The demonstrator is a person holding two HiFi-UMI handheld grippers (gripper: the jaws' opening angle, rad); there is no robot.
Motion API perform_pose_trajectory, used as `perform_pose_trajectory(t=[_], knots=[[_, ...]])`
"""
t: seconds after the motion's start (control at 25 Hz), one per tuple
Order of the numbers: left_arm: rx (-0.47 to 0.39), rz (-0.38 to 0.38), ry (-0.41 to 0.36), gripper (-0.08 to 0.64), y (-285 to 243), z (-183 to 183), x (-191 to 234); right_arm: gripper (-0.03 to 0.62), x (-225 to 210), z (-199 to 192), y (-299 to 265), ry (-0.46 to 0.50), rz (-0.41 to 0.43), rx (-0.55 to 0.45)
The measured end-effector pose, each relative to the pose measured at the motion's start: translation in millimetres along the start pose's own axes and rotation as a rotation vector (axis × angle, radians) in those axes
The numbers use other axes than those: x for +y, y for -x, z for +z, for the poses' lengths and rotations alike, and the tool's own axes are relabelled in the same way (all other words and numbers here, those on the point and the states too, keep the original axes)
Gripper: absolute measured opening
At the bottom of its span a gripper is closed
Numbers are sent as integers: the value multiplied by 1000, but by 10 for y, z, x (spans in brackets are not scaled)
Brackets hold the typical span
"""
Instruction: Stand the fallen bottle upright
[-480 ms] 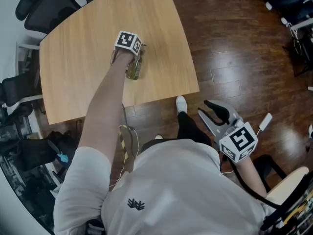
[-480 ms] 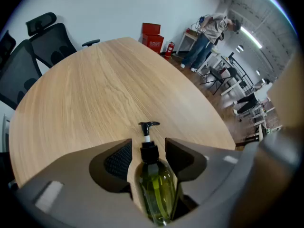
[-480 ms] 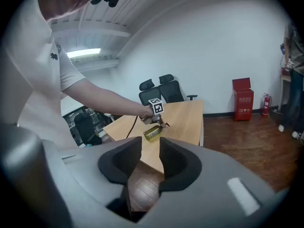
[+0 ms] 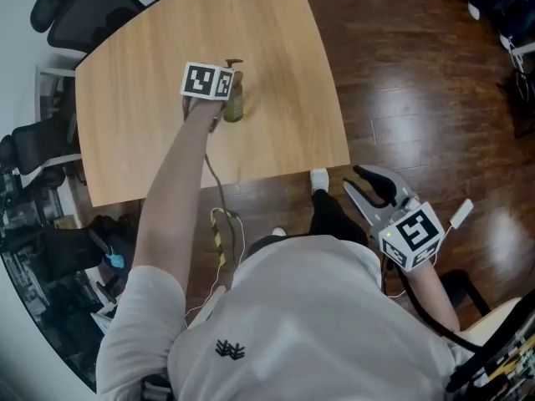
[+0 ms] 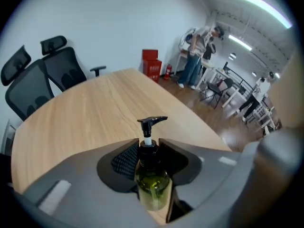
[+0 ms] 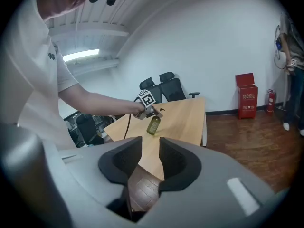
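Olive-green clear pump bottle (image 5: 152,184) with a black dispenser head, held over the light wooden table (image 4: 276,32)
The left gripper (image 5: 148,152) jaws clamp its neck, bottle nearly upright, base seemingly on the tabletop; the right gripper (image 6: 146,161) hangs off the table, jaws apart and empty

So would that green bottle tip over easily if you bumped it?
Probably: the bottle looks tall and narrow, with a pump on top. Its round body would likely roll on the smooth table. The left gripper holds it by the neck alone, so it seems light.
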State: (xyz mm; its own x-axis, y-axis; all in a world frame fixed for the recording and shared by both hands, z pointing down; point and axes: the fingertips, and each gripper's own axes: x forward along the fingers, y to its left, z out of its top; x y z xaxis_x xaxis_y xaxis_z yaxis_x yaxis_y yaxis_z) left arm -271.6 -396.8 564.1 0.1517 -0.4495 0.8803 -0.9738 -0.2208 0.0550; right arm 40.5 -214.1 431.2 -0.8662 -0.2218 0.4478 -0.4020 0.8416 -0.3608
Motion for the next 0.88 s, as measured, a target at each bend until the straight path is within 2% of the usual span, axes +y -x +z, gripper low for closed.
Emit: perform_pose_trajectory(t=[0.12,0.28,0.4,0.6,0.68,0.8,0.88], knots=[[-182,30,11,127,303,138,42,117,53,35,-73,18,23,4],[-326,50,-31,126,387,126,4,117,152,75,-155,43,43,11],[-365,69,-74,127,365,134,-59,117,190,72,-166,56,33,19],[-372,128,-128,137,315,207,8,118,242,62,-134,57,-21,11],[-402,182,-171,272,365,275,40,118,271,48,-91,68,-54,5],[-466,207,-216,309,551,265,-45,118,374,-23,-14,117,-122,1],[-506,205,-245,330,748,98,-107,123,514,-71,9,141,-152,-14]])
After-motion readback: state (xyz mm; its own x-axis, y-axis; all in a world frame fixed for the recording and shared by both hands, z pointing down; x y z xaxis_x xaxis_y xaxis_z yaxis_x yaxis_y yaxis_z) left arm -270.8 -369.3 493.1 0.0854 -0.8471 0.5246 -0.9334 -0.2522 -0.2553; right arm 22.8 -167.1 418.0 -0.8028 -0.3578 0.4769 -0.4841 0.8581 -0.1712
